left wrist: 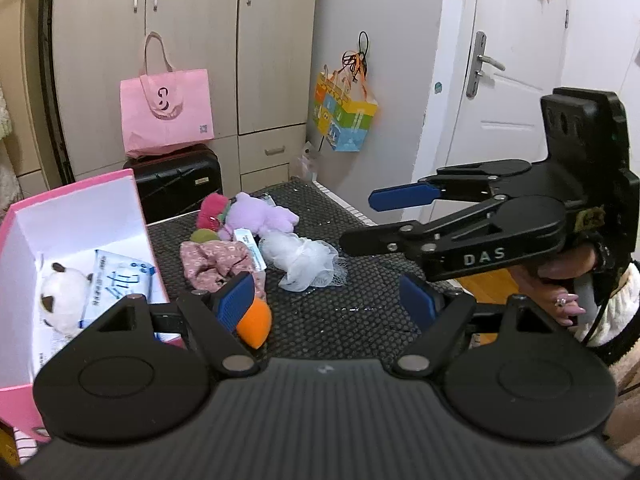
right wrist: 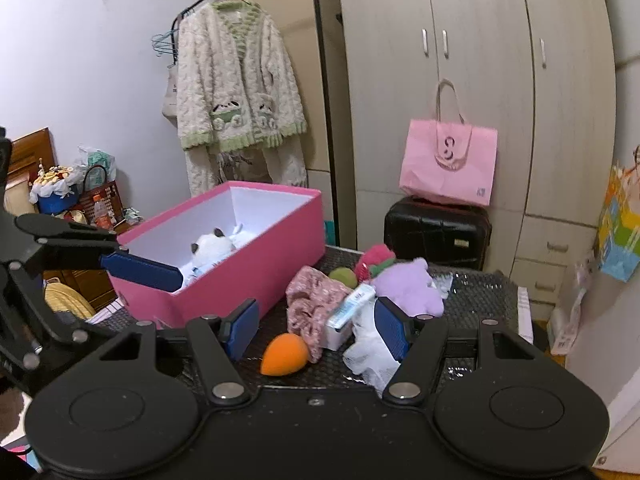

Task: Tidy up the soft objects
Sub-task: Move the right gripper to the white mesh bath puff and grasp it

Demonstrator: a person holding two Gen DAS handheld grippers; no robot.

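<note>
On the black dotted mat (left wrist: 344, 320) lie an orange sponge egg (left wrist: 254, 324) (right wrist: 285, 354), a floral pink cloth (left wrist: 216, 264) (right wrist: 312, 300), a white mesh pouf (left wrist: 304, 260) (right wrist: 368, 356), a purple plush (left wrist: 260, 216) (right wrist: 408, 284), a red plush (left wrist: 212, 210) and a small tissue packet (right wrist: 352, 310). The pink box (left wrist: 132, 200) (right wrist: 248, 276) at the left holds a panda plush (left wrist: 64, 296) (right wrist: 210, 248). My left gripper (left wrist: 326, 304) is open near the sponge, holding nothing. My right gripper (right wrist: 318, 330) (left wrist: 356, 220) is open above the sponge and pouf, also holding nothing.
A black suitcase (left wrist: 180, 184) with a pink tote bag (left wrist: 168, 116) on it stands behind the mat, before the wardrobe. A colourful bag (left wrist: 344, 116) hangs at the right near a white door (left wrist: 512, 80). A fleece jacket (right wrist: 236, 80) hangs behind the box.
</note>
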